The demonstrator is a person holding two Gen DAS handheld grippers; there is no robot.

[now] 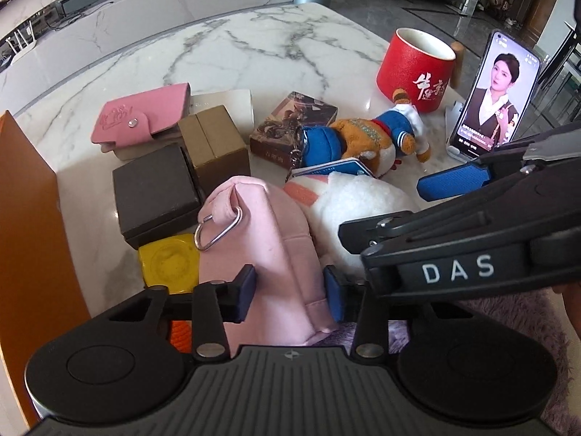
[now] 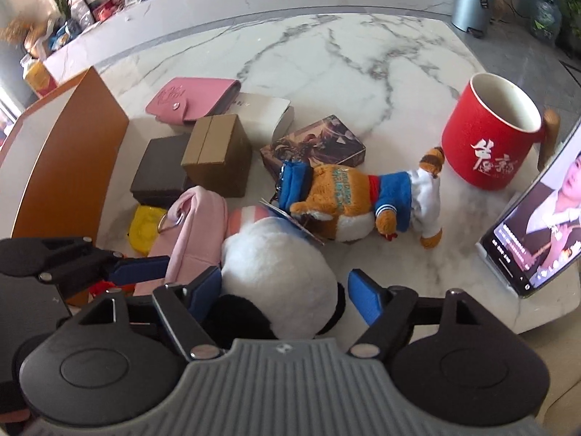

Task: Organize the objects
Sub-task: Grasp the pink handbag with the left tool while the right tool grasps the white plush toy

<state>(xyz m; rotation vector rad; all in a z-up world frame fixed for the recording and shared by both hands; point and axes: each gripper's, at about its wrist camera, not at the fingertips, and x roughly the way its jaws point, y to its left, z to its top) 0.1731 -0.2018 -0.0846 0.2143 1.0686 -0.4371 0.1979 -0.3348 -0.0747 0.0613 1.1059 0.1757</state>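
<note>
Now, at the far left stands an orange box (image 2: pixel 69 152), open side up as far as I can judge. Beside it on the marble table (image 1: pixel 225 54) lie a pink card wallet (image 1: pixel 141 118), a dark square box (image 1: pixel 154 194), a brown carton (image 1: pixel 214 145) and a yellow item (image 1: pixel 169 261).

Next comes the pink fabric pouch (image 1: pixel 268 239) with a metal ring (image 1: pixel 217 231), at the near edge of the table. The left gripper (image 1: pixel 288 296) has its blue pads on both sides of the pouch, and the cloth looks pinched between them, so I judge it clamped on the pouch. The pouch is soft and light; it will fold and sag, so a hold across its body is safer than at the ring.

Just right of it lies the white plush toy (image 2: pixel 276 272). The right gripper (image 2: pixel 287 287) is spread around it, jaws apart, the right pad clearly not touching. The plush is light and squashy and needs a deep grip at its middle.

Further right are a fox plush in blue clothes (image 2: pixel 348 200), a red mug (image 2: pixel 486 138) and a phone on a stand (image 2: pixel 537 225).

Only the right wrist view shows the black part of the white plush near the gripper; only the left view shows the pouch pinched.
</note>
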